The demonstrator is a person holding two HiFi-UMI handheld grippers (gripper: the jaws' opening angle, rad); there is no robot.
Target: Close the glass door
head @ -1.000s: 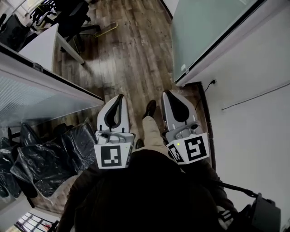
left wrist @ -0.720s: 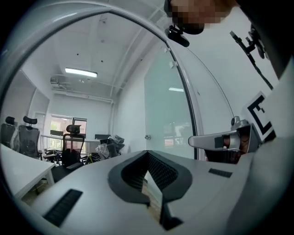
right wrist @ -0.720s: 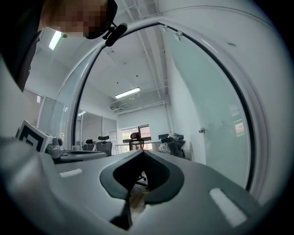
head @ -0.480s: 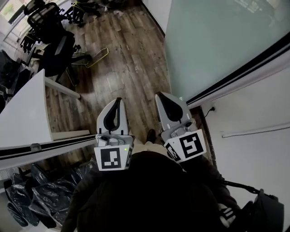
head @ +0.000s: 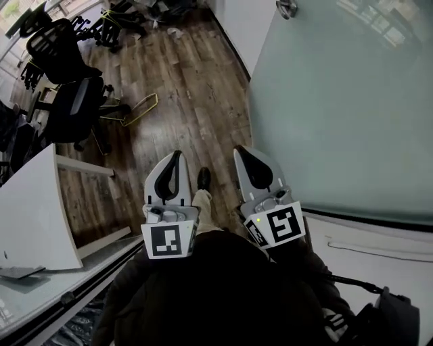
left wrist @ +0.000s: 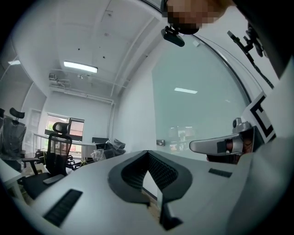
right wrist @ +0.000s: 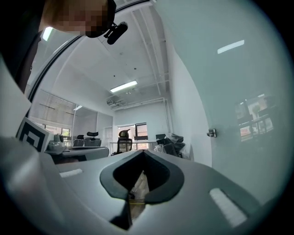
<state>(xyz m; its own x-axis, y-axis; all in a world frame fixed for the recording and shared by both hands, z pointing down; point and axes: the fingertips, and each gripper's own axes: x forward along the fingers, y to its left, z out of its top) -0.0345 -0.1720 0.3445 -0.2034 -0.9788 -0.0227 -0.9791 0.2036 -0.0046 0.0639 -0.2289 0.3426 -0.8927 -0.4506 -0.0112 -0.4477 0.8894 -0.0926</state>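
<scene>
The frosted glass door [head: 338,101] fills the right side of the head view, with a round metal fitting [head: 287,7] at its far top edge. Both grippers are held level in front of the person, side by side over the wooden floor. My left gripper [head: 177,154] is shut and empty; my right gripper [head: 238,150] is shut and empty, close beside the glass but apart from it. In the right gripper view the glass [right wrist: 239,92] runs along the right with a small metal handle [right wrist: 211,133] ahead of my right gripper [right wrist: 143,151]. The left gripper [left wrist: 147,151] view shows the glass [left wrist: 197,114] at right.
Black office chairs [head: 74,101] and a yellow wire frame [head: 139,108] stand at the far left. A white desk [head: 34,216] lies near left. A white wall [head: 379,257] adjoins the glass at lower right. The person's shoe [head: 203,178] shows between the grippers.
The person has walked forward along the floor. The glass panel now fills far more of the right side, and the black bags at left have dropped out of view. Both grippers keep their pose.
</scene>
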